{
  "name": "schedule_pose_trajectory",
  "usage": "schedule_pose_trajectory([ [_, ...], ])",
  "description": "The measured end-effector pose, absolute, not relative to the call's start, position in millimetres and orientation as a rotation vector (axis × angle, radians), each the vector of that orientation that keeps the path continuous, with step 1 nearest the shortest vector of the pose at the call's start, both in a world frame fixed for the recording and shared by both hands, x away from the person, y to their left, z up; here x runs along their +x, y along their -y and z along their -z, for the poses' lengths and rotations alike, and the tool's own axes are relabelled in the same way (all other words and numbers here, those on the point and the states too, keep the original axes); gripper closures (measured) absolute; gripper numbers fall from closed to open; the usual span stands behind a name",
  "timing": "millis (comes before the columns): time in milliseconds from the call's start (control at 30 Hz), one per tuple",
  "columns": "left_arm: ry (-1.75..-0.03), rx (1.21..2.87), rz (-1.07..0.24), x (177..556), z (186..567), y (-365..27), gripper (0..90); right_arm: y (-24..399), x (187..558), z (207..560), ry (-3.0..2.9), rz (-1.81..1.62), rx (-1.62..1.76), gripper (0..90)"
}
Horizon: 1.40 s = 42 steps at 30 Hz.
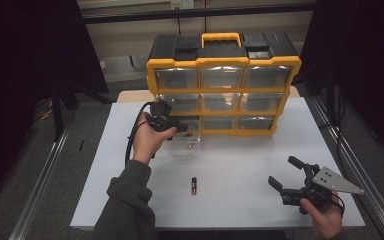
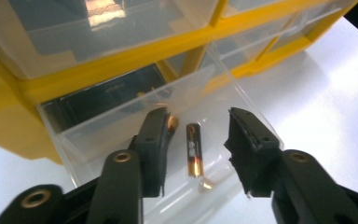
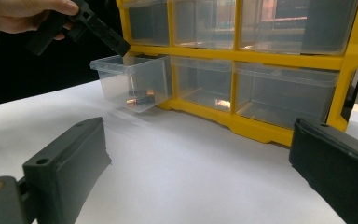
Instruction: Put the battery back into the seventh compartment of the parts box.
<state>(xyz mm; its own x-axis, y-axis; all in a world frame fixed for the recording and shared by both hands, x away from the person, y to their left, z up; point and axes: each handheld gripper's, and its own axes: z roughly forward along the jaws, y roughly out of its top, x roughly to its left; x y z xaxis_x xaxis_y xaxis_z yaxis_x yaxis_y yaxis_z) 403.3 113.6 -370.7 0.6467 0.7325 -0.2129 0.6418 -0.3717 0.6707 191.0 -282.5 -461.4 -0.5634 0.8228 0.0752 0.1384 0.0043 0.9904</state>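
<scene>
While the pulled-out clear drawer [image 1: 187,141] at the bottom left of the yellow organizer [image 1: 223,85] holds one battery, a second battery [image 1: 194,185] lies alone on the white table [image 1: 240,165], near the front edge, well apart from the drawer. From the high view I judge the work as roughly half done: one cell is stowed, one is left to fetch, and the drawer is not yet pushed in. My left gripper [image 1: 172,131] hangs over the open drawer; my right gripper [image 1: 286,174] rests low at the table's right, jaws apart and nothing between them.

In the left gripper view, the left gripper [image 2: 196,135] stands with its jaws parted directly above the drawer [image 2: 98,126]. The stowed battery [image 2: 194,149] lies flat on the drawer floor between the jaws but below them; the pads do not press on it, so I report it as released. It is a slim cylinder, dark-bodied with a copper-gold band, glossy, and reflected in the clear plastic.

In the right gripper view, the right gripper [image 3: 200,158] shows both pads wide apart over bare table. Beyond, the drawer [image 3: 133,81] juts from the organizer [image 3: 261,51] with the dark battery [image 3: 142,99] on its floor, and the left gripper's jaw tip sits at its rim.
</scene>
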Motion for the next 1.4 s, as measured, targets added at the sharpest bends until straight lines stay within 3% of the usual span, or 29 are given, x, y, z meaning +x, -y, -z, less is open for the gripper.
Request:
schedule_pose_trajectory([
  [600, -0.928, 2.059, -0.135, 358.3, 371.9, -116.9, 30.6, 281.8, 190.7, 461.3, -1.741, -1.599, 0.988, 3.8],
  [967, -0.888, 2.094, -0.101, 335.6, 393.7, -113.3, 23.0, 281.8, 190.7, 461.3, -1.741, -1.597, 0.989, 3.8],
  [1400, -0.867, 2.131, -0.068, 318.0, 420.8, -109.1, 21.0, 281.2, 190.7, 461.5, -1.742, -1.594, 0.990, 3.8],
])
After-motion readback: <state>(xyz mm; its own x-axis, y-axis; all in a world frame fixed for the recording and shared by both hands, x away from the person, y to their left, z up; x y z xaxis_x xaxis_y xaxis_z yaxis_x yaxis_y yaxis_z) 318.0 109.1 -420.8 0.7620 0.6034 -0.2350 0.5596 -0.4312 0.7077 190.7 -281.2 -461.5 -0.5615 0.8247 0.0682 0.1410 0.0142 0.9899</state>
